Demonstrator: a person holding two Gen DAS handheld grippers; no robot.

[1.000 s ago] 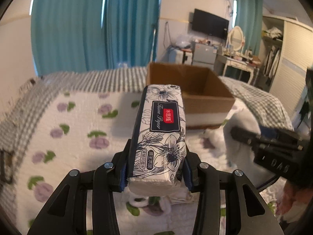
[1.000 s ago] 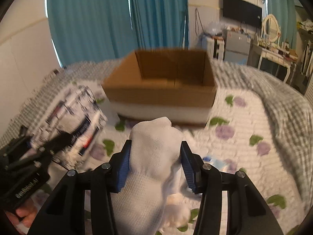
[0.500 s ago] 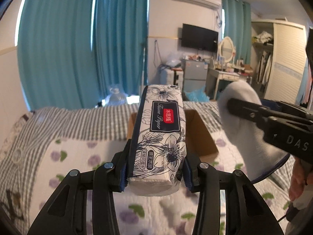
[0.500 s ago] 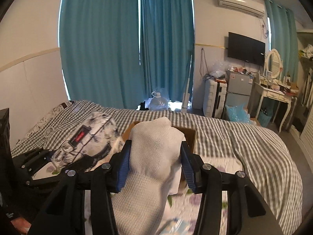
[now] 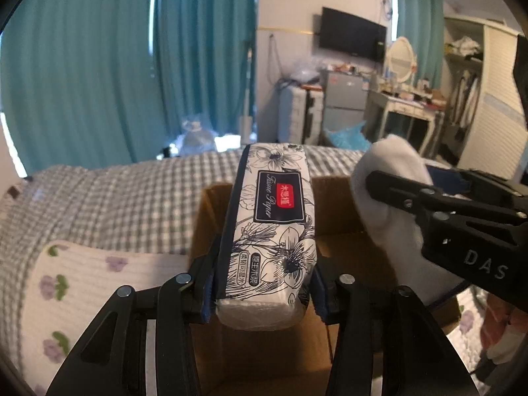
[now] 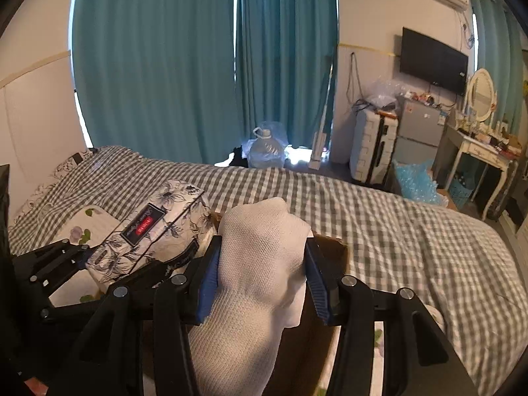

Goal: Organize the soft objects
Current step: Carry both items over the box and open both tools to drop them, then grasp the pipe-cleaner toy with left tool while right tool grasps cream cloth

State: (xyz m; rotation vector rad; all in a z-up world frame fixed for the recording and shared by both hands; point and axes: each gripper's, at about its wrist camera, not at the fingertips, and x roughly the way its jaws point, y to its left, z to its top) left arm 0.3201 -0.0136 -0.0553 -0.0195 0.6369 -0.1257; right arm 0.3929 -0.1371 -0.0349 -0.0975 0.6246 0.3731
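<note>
My left gripper (image 5: 262, 292) is shut on a floral white and navy tissue pack (image 5: 272, 227) and holds it above the open brown cardboard box (image 5: 211, 217). My right gripper (image 6: 262, 279) is shut on a white knitted sock (image 6: 260, 264) and holds it over the same box (image 6: 333, 247). The two grippers are side by side: the sock (image 5: 389, 198) shows on the right in the left wrist view, and the tissue pack (image 6: 155, 227) on the left in the right wrist view.
The box stands on a bed with a grey checked cover (image 6: 379, 217) and a white flowered quilt (image 5: 82, 280). Teal curtains (image 6: 204, 59), a water jug (image 6: 265, 150), a suitcase, a small fridge and a dressing table (image 6: 478, 151) stand beyond the bed.
Both grippers have lifted their loads from near the quilt and carried them forward over the box. The box now lies directly below the tissue pack and the sock.
</note>
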